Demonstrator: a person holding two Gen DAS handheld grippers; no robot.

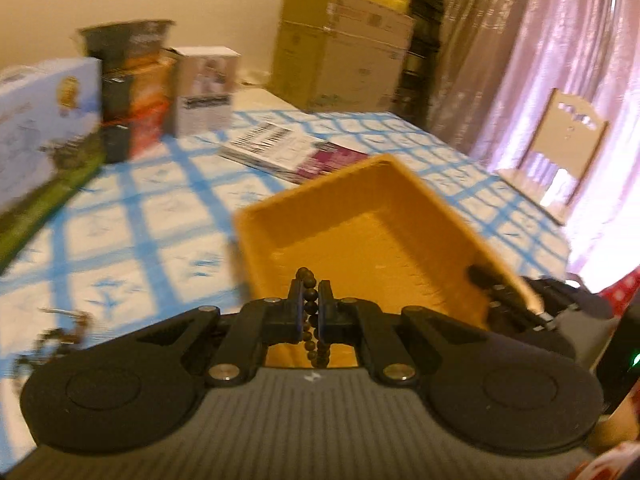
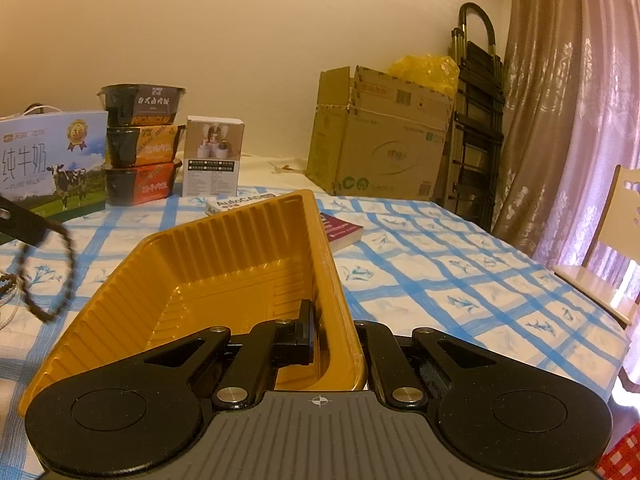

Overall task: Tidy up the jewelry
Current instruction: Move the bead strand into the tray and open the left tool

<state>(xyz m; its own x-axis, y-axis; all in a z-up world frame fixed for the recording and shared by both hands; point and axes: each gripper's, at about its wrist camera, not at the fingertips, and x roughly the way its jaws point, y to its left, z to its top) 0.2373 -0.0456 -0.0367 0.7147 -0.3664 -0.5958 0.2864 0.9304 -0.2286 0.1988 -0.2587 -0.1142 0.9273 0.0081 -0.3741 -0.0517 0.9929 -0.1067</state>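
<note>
Left gripper (image 1: 309,300) is clamped on the bead strand (image 1: 311,312), hanging just off the yellow tray (image 2: 240,272)'s left rim, while the right gripper (image 2: 320,332) pinches its right wall.

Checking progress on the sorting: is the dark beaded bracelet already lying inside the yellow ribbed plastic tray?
No: the dark beaded bracelet hangs pinched in the left gripper, and the yellow ribbed plastic tray holds no jewelry.
</note>
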